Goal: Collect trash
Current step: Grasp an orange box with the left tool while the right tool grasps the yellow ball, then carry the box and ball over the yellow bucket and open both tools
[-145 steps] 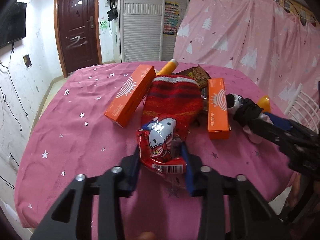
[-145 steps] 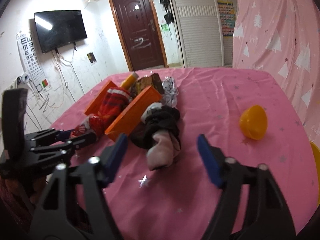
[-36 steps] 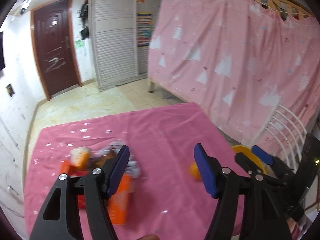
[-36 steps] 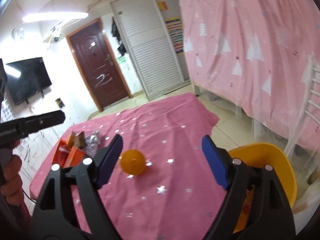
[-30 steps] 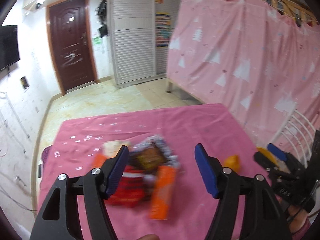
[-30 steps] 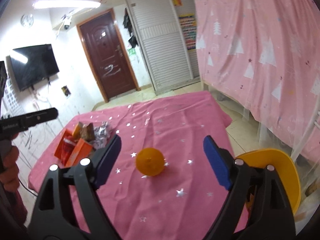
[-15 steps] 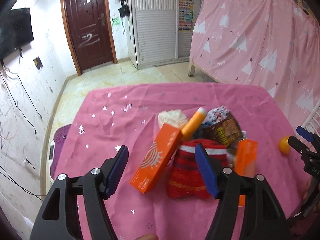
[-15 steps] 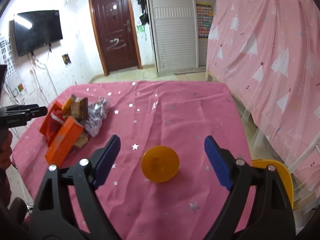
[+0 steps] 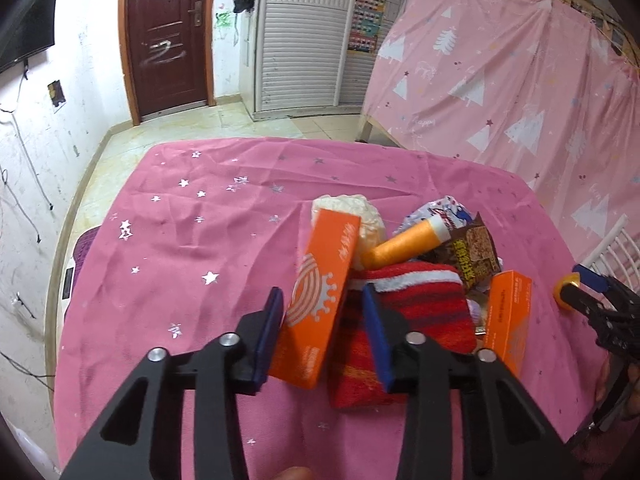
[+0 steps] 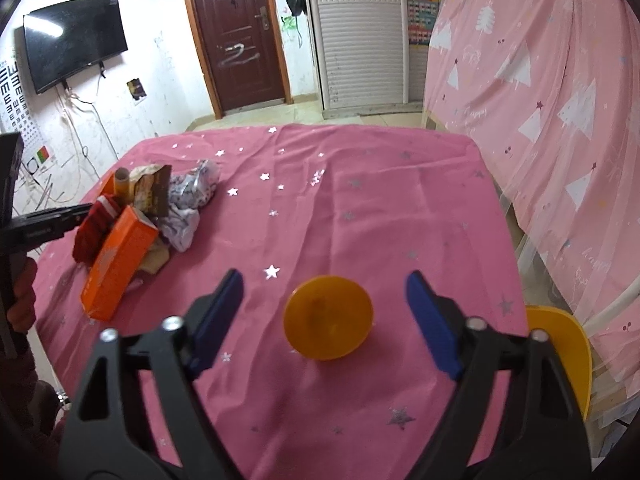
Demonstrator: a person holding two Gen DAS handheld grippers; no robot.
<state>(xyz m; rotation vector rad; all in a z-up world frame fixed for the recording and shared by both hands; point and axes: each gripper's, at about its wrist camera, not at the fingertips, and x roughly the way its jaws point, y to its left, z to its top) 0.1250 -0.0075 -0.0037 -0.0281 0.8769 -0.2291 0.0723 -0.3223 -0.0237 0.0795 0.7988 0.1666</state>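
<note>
A pile of trash lies on the pink star-print tablecloth [image 9: 200, 220]. In the left wrist view my left gripper [image 9: 322, 334] is open, its jaws on either side of the near end of a long orange box [image 9: 320, 304]. Beside it lie a red striped sock [image 9: 404, 328], a second orange box [image 9: 508, 316], an orange tube [image 9: 404, 246], a brown snack wrapper [image 9: 470, 252] and a white fluffy ball [image 9: 368, 216]. In the right wrist view my right gripper [image 10: 324, 320] is open around an orange bowl-like piece [image 10: 328, 322], not touching it. The pile also shows there, at the left [image 10: 132, 224].
A yellow bin [image 10: 568, 356] stands off the table's right edge in the right wrist view. A pink curtain [image 10: 540, 80] hangs on the right. A door [image 9: 164, 36] and white shutters are at the back. My right gripper shows at the right edge of the left wrist view [image 9: 592, 300].
My left gripper has swung back from the bin side to the pile and dropped down around the long orange box. My right gripper has come down closer over the orange bowl-like piece.
</note>
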